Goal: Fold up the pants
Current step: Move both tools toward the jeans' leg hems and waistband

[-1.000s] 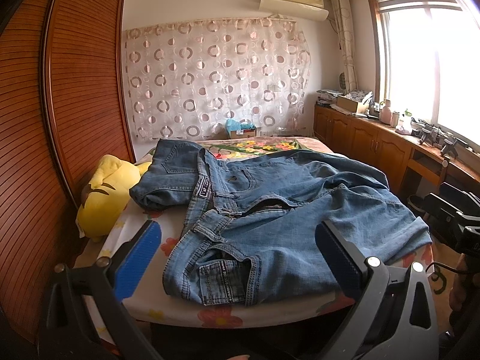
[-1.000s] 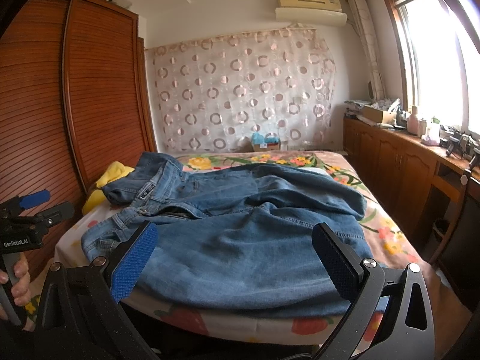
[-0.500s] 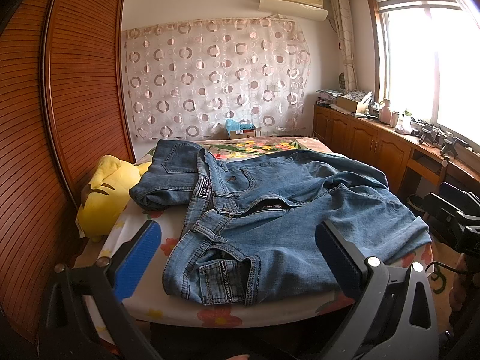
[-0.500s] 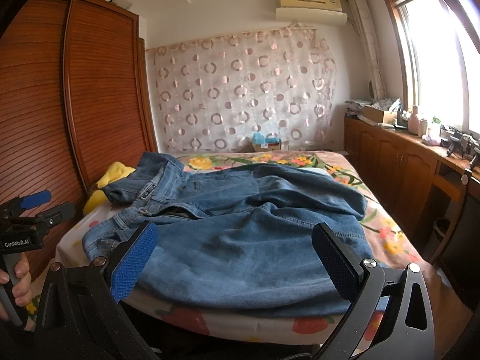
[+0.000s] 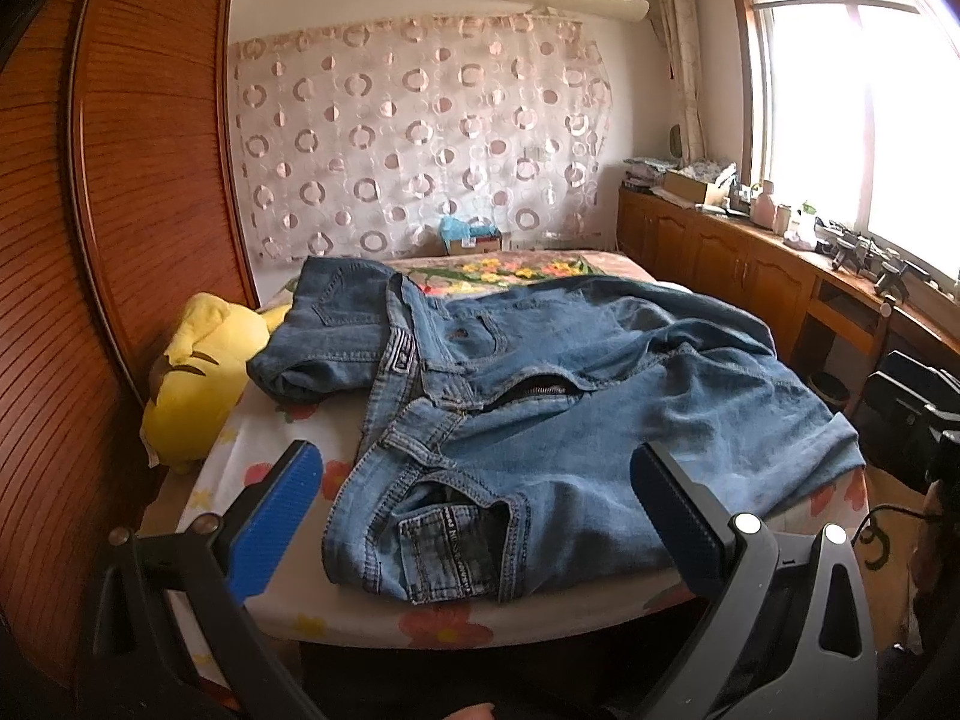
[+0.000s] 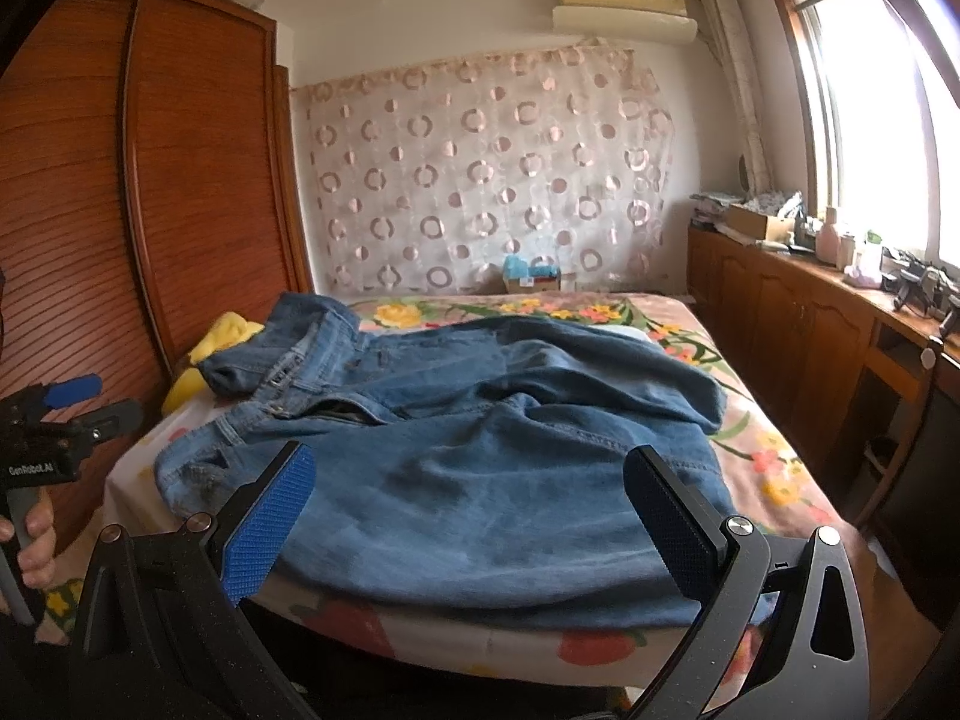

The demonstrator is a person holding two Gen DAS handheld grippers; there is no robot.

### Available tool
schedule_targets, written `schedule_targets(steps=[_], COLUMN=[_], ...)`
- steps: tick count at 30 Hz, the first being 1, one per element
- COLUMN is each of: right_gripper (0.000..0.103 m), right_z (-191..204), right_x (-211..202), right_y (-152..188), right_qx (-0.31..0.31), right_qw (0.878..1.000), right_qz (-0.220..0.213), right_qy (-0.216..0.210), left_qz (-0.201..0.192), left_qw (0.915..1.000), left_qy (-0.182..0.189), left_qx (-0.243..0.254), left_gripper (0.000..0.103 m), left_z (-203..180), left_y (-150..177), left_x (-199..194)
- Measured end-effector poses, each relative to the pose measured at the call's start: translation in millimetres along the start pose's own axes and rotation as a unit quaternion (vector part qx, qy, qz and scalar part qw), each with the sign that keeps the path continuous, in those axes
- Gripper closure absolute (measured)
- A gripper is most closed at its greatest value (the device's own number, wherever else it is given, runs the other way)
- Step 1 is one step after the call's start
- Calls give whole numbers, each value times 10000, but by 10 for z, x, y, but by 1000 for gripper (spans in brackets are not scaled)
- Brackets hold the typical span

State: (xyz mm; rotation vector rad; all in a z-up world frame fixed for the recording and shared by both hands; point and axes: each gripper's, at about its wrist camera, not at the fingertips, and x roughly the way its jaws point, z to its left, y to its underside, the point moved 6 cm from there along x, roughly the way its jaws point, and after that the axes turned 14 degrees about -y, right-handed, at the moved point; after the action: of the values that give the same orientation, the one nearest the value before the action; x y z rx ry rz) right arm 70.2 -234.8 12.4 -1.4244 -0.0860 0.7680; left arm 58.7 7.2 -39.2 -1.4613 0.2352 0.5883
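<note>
Left wrist view: left gripper [image 5: 474, 516] spread wide, grasping nothing, held short of the bed's near edge; blue jeans [image 5: 540, 396] lie rumpled and unfolded across the floral bed sheet [image 5: 270, 438], waistband toward the left, zip parted; a yellow plush toy [image 5: 192, 378] sits just beside the waistband, against the wooden wardrobe [image 5: 120, 210].

Right wrist view: right gripper [image 6: 468, 516] likewise released, fingers apart and clear of the cloth; jeans [image 6: 480, 456] spread over the sheet [image 6: 768, 456], legs bunched toward the right; left gripper [image 6: 54, 420] visible at the left edge, off the bed; patterned curtain [image 6: 480, 180] behind.
</note>
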Motion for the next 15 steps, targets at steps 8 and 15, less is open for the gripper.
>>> schedule_targets(steps=[8,15], right_gripper=[0,0], right_z=[-240,-453], right_x=[66,72], right_y=[105,199], right_qx=[41,80], right_qw=[9998,9991], right_qz=[200,364], right_qy=[78,207], left_qz=[243,413], left_qw=[9996,9991], left_qy=[3,-67], left_qx=[105,83], left_gripper=[0,0], left_z=[18,97], left_y=[150,257], left_x=[230,395])
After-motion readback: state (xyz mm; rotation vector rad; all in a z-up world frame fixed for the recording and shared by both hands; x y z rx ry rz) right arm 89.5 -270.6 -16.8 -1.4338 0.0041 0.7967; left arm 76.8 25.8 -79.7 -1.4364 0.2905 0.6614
